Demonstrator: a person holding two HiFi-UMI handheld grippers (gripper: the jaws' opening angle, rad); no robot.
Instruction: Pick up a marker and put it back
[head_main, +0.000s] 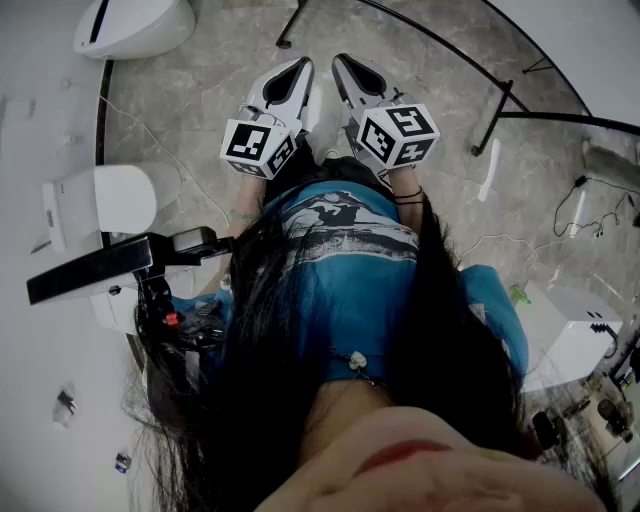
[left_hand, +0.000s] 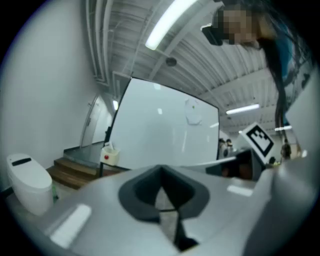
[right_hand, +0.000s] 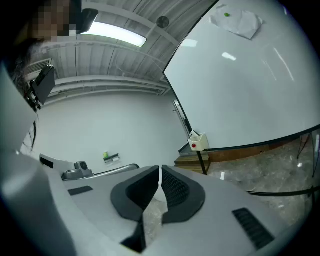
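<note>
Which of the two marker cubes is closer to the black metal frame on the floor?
The right gripper's cube: it is on the black frame's side, with the left gripper's cube beyond it, farther away.

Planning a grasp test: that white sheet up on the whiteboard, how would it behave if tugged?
Probably floppy and light: the sheet looks thin, with wrinkled, uneven edges. It seems held only by a small green dot, perhaps a magnet, so a tug could slide it off the whiteboard. It likely tears easily if it is paper, but the material can't be told.
</note>
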